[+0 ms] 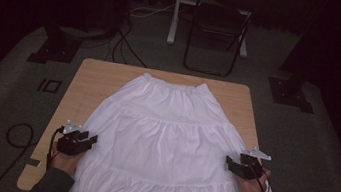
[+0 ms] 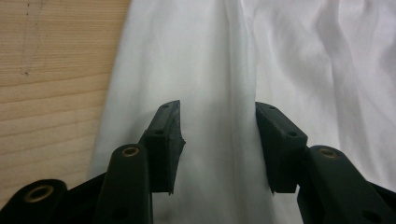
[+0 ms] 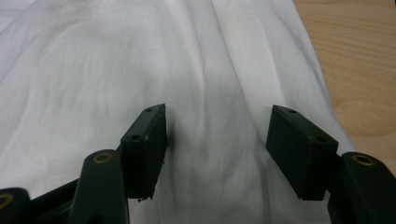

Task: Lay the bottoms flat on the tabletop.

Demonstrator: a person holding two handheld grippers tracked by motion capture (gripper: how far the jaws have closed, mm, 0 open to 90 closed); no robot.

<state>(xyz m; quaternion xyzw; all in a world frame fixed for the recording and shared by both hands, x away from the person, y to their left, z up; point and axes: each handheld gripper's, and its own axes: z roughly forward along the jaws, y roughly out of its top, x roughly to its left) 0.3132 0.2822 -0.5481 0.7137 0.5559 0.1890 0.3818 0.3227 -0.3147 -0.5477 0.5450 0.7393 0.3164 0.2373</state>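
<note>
Both jaws gape over the white tiered skirt (image 1: 164,140): the left hand-held gripper (image 1: 87,141) and right hand-held gripper (image 1: 233,164) grip nothing. Each should pinch the side edge lying on the table (image 1: 91,72) evenly, so the fold stays square.

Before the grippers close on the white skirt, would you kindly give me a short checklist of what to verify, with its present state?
1. White skirt lies spread flat on the table: ok.
2. Left gripper jaws open, cloth lying beneath the gap: ok.
3. Right gripper jaws open over cloth: ok.
4. Both grippers at matching side edges of the skirt in the high view: ok.
5. Pads pressing on cloth: not ok, nothing gripped yet.
6. Whether the hem overhangs the near table edge: cannot tell.
</note>
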